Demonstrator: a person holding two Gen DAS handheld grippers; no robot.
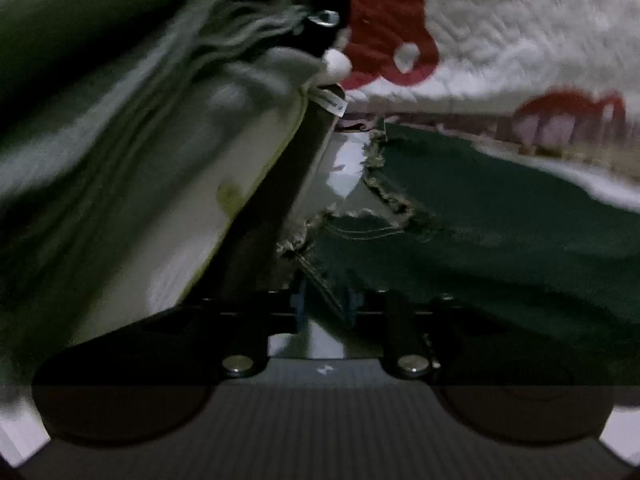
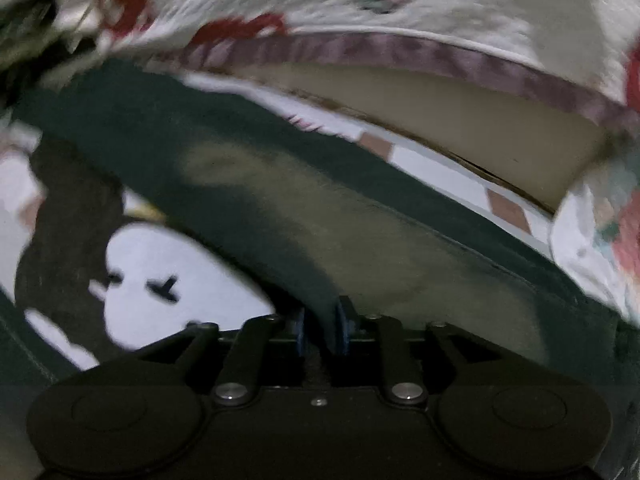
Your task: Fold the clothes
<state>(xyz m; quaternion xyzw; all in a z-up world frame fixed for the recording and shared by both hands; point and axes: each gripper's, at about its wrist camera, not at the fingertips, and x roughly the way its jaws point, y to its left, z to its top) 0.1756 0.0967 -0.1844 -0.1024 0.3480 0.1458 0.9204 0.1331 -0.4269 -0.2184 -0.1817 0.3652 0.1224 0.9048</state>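
Right up against both lenses is the dark green garment (image 2: 280, 208), and both tools have it. My right tool (image 2: 322, 330) is pinched narrow on a fold of green cloth, blue pads squeezing it from either side. My left tool (image 1: 326, 304) is nearly closed too, with the frayed, stitched edge (image 1: 384, 184) of the same garment running down between its pads, so I'd say it's gripping that hem, though the blur makes it a bit hard to be sure.

Stuff crowding the left side: a pale grey-green cloth (image 1: 132, 152) hangs just beside the tool and blocks most of that half of the view. Behind everything is a white quilted bedspread (image 1: 520, 32) with red flowers. From the right side I can see its mauve border (image 2: 400, 50), plus a white sheet (image 2: 176, 256) with dark bird shapes under the garment.
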